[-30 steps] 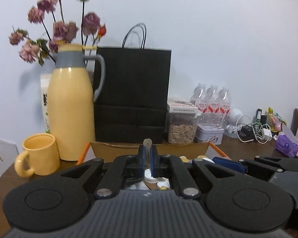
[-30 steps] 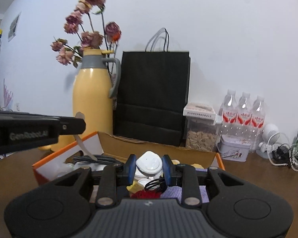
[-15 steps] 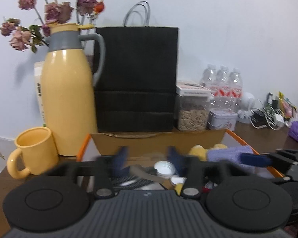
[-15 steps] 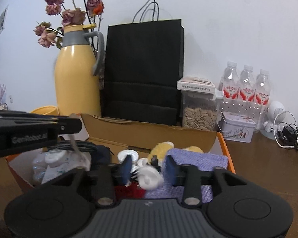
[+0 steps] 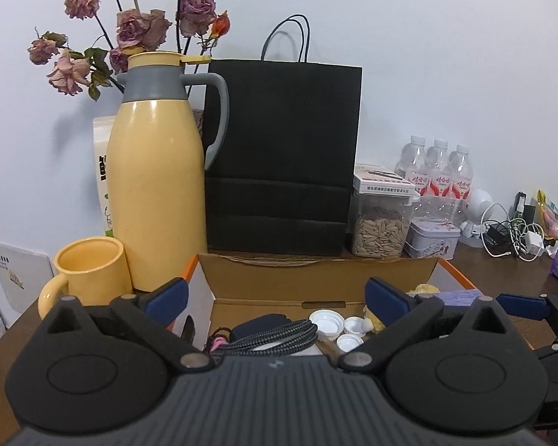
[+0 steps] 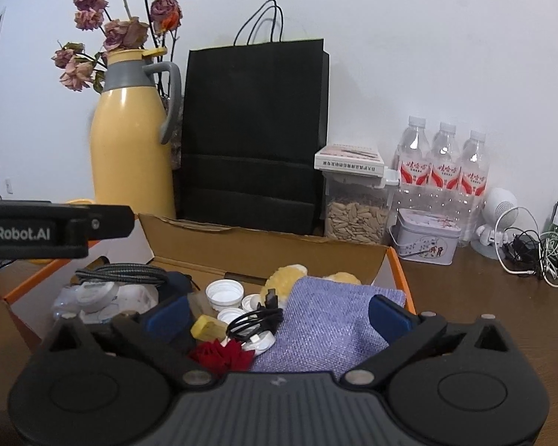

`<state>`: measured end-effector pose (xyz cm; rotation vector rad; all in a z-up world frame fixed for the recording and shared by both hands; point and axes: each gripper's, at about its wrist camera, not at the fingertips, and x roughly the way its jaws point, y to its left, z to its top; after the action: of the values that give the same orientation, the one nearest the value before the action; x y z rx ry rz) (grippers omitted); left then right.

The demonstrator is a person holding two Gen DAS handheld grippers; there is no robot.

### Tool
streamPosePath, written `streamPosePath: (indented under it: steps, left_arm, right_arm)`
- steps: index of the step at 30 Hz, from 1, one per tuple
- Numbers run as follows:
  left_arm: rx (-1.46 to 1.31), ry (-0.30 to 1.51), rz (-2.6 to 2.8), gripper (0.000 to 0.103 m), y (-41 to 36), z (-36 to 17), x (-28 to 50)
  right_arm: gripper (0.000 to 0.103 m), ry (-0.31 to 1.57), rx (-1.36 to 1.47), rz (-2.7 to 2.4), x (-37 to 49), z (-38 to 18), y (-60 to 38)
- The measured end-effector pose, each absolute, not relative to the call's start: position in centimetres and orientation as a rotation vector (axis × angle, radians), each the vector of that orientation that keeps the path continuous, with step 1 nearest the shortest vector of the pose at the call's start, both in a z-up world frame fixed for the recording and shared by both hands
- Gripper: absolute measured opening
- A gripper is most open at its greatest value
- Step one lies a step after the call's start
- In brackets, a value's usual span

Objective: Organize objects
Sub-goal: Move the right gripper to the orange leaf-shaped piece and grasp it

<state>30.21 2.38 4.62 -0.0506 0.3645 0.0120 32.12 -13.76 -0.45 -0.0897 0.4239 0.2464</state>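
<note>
Crowding a brown table (image 6: 465, 297) against a white wall (image 5: 427, 55), both grippers' jaws gape wide, empty.

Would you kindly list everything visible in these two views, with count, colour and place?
box: one, brown cardboard with orange edges, centre of the table
cloth: one, purple, right in box
caps: three, white, middle of box
cable: one, grey braided, left in box
flask: one, yellow and grey, behind box at left
mug: one, yellow, beside flask
bag: one, black, behind box
flowers: one dried pink bunch, behind flask
jar: one, clear, holding seeds, right of bag
bottles: three, clear, far right
tin: one, pale, before bottles
left claw: open, over box
right claw: open, over box
</note>
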Motion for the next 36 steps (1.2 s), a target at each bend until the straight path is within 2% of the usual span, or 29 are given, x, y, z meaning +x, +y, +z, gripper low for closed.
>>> streamPosePath:
  steps: [9,22,25,27,36]
  left_arm:
    - [-0.051,0.368,0.040,0.103,3.6,5.4,26.6]
    - [-0.029,0.465,0.087,0.103,6.9,3.3,21.3]
    - [-0.032,0.490,0.103,0.103,7.7,2.5,20.3]
    - [-0.037,0.501,0.112,0.103,8.3,2.1,19.7]
    - [-0.065,0.525,0.129,0.103,9.8,1.4,17.8]
  right_arm:
    - [0.103,0.393,-0.117,0.264,28.1,0.4,-13.4]
    - [0.103,0.507,-0.161,0.321,22.6,-2.4,-11.2]
    - [0.096,0.555,-0.174,0.336,22.3,-3.6,-10.3]
    - [0.087,0.583,-0.182,0.339,22.3,-4.2,-9.6]
    - [0.061,0.663,-0.134,0.306,23.6,-5.6,-8.2]
